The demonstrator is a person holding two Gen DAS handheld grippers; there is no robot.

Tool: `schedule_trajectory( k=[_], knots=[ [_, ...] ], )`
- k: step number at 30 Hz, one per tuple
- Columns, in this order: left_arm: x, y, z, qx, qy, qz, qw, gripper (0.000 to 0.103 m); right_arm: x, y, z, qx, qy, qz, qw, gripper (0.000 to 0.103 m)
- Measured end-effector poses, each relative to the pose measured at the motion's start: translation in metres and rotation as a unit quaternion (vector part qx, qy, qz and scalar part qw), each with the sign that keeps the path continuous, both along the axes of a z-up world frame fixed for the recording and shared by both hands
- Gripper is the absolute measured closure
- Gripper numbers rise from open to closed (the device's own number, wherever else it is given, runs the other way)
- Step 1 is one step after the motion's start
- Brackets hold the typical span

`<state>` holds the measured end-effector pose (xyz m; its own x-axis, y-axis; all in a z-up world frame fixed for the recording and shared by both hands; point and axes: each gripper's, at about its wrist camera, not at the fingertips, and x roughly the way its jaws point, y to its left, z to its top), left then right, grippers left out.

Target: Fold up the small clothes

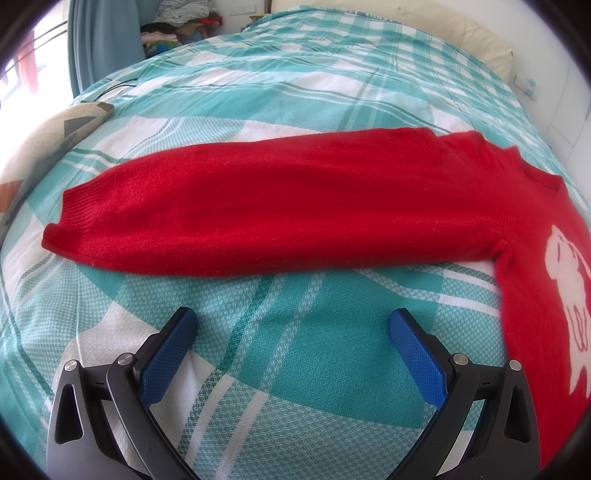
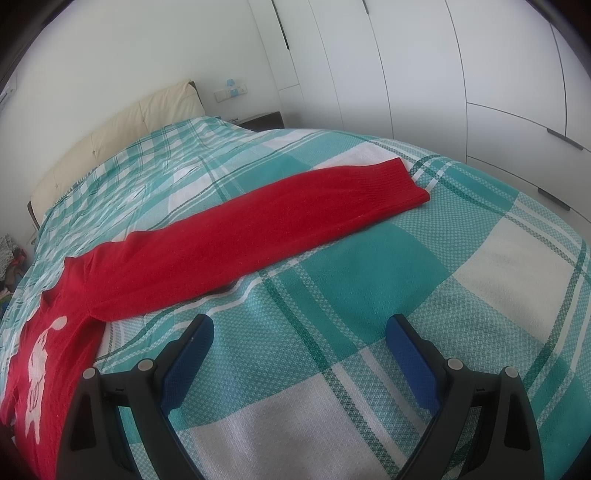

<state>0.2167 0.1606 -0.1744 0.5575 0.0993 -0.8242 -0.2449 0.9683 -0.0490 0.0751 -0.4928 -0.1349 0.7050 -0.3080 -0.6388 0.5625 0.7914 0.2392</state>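
A small red knit sweater (image 1: 295, 206) lies flat on the teal and white checked bedspread (image 1: 295, 350). Its left sleeve stretches out to the left, ending in a ribbed cuff (image 1: 74, 221). The body with a white animal figure (image 1: 569, 295) runs off the right edge. My left gripper (image 1: 293, 325) hovers open just in front of that sleeve, holding nothing. In the right wrist view the other sleeve of the sweater (image 2: 258, 236) reaches up to the right, cuff (image 2: 402, 184) at the far end. My right gripper (image 2: 299, 332) stands open below it, holding nothing.
A cream headboard (image 2: 122, 136) ends the bed at the far side. White wardrobe doors (image 2: 461, 74) line the wall on the right. A patterned cushion (image 1: 48, 147) rests at the bed's left edge, with a pile of clothes (image 1: 177, 29) and a blue curtain (image 1: 99, 44) behind.
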Motion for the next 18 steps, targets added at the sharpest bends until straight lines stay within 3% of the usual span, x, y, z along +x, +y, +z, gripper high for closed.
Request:
schedule_trajectory(
  k=[18],
  knots=[
    [-0.0001,0.0,0.0,0.0,0.0,0.0,1.0,0.0,0.0042,0.0014,-0.0021,-0.01,0.018,-0.003,1.0,0.009]
  ],
)
